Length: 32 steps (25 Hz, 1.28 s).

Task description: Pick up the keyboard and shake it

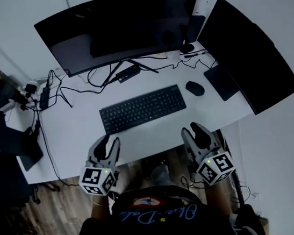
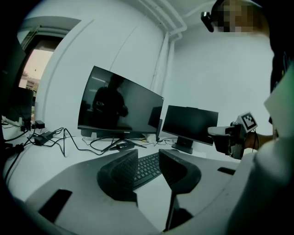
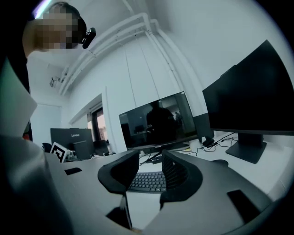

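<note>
Left tongs (image 1: 111, 142), right tongs (image 1: 189, 130) agape near keyboard (image 1: 142, 109)

White rectangular counter (image 1: 84, 134): black rectangular keyboard (image 1: 142, 108) flat at centre, black oval mouse (image 1: 195, 88) just right of it. Wide curved black monitor (image 1: 118, 28) stands at rear, second flat black monitor (image 1: 246, 54) angled at right. Loose black cables (image 1: 62, 91) rear left.

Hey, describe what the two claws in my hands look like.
Both the left claw and the right claw are pale grey shells with two dark, ribbed, curved pads. Each carries a white cube printed with black square markers. The top worn is dark with blue script.
</note>
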Each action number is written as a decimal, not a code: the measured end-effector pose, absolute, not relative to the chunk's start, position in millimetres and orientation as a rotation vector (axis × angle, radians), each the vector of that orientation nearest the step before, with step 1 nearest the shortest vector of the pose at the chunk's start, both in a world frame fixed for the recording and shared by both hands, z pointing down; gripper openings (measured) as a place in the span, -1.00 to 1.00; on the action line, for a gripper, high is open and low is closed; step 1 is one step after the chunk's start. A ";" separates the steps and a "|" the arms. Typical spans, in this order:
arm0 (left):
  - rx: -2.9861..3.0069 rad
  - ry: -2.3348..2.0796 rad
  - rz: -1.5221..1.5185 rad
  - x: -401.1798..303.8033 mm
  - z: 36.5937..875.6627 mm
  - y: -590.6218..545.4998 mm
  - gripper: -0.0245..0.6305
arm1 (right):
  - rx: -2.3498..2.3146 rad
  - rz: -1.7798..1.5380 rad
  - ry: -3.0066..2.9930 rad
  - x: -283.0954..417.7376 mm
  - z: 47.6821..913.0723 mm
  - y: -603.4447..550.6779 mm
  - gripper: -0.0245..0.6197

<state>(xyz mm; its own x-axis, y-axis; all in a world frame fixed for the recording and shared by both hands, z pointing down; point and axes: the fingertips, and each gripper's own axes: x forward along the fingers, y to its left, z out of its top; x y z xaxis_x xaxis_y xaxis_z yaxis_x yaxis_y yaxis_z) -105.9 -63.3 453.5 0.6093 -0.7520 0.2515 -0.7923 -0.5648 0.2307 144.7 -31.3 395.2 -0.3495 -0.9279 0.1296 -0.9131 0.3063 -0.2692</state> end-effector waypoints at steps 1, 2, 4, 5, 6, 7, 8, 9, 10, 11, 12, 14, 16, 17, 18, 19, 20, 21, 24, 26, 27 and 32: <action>2.510 -1.264 0.182 -99.6 453.0 -67.8 -0.56 | -1.748 -0.471 2.508 151.7 396.5 -38.7 -0.48; 2.505 -1.280 0.185 -93.8 452.4 -72.5 -0.56 | -1.736 -0.484 2.517 158.2 398.5 -45.8 -0.48; 2.490 -1.311 0.196 -84.3 452.5 -81.1 -0.56 | -1.712 -0.515 2.536 169.7 402.9 -58.7 -0.48; 2.480 -1.328 0.203 -81.0 453.7 -84.1 -0.56 | -1.699 -0.529 2.545 174.7 405.0 -64.2 -0.48; 2.469 -1.346 0.209 -78.7 455.0 -86.3 -0.56 | -1.686 -0.540 2.555 179.2 406.8 -69.1 -0.47; 2.457 -1.367 0.215 -77.3 456.3 -88.5 -0.56 | -1.672 -0.548 2.563 183.6 408.4 -73.9 -0.47; 2.445 -1.392 0.223 -76.4 457.3 -90.9 -0.56 | -1.658 -0.557 2.569 188.0 409.7 -78.7 -0.47; 2.432 -1.416 0.231 -75.5 457.9 -93.6 -0.56 | -1.644 -0.566 2.575 192.6 410.9 -83.2 -0.47; 2.417 -1.438 0.237 -74.3 458.4 -96.3 -0.56 | -1.631 -0.575 2.582 197.2 412.3 -87.3 -0.46; 2.402 -1.457 0.242 -72.8 459.0 -98.7 -0.56 | -1.619 -0.584 2.591 201.8 413.9 -90.8 -0.46; 2.390 -1.473 0.245 -71.1 459.6 -100.9 -0.56 | -1.608 -0.591 2.599 206.1 415.8 -94.0 -0.45; 2.374 -1.500 0.251 -67.2 460.6 -104.5 -0.56 | -1.584 -0.600 2.614 213.6 419.9 -100.7 -0.45; 2.358 -1.522 0.254 -63.9 461.9 -105.1 -0.56 | -1.562 -0.612 2.625 218.7 423.3 -107.4 -0.45; 2.347 -1.531 0.255 -63.3 463.1 -103.7 -0.55 | -1.554 -0.616 2.634 220.4 425.0 -110.6 -0.45; 2.333 -1.541 0.259 -63.8 464.8 -101.4 -0.56 | -1.547 -0.619 2.644 221.3 426.9 -113.8 -0.45; 2.318 -1.551 0.264 -65.6 466.9 -98.8 -0.55 | -1.541 -0.622 2.652 221.7 429.0 -117.1 -0.45; 2.301 -1.561 0.270 -68.3 469.2 -96.2 -0.56 | -1.534 -0.627 2.657 221.8 431.1 -120.6 -0.45; 2.286 -1.569 0.277 -71.5 471.7 -93.8 -0.56 | -1.529 -0.631 2.660 221.6 432.9 -124.0 -0.44; 2.263 -1.584 0.296 -80.9 479.1 -90.2 -0.55 | -1.519 -0.621 2.699 219.5 436.4 -133.0 -0.44; 2.250 -1.593 0.297 -87.1 481.9 -92.8 -0.55 | -1.509 -0.612 2.725 215.6 438.7 -139.1 -0.42; 2.245 -1.597 0.297 -90.1 482.7 -95.2 -0.56 | -1.506 -0.612 2.734 213.3 439.9 -142.1 -0.42; 2.219 -1.600 0.339 -101.3 500.6 -112.9 -0.55 | -1.522 -0.608 2.739 212.9 437.6 -153.8 -0.42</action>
<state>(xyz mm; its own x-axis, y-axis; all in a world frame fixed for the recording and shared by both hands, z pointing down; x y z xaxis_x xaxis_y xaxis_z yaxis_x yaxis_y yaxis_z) -101.3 -112.9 500.6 0.3216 -0.8542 0.4085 -0.9465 -0.2777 0.1645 212.9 -153.8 437.6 -0.5443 -0.8081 0.2249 -0.8274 0.4731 -0.3026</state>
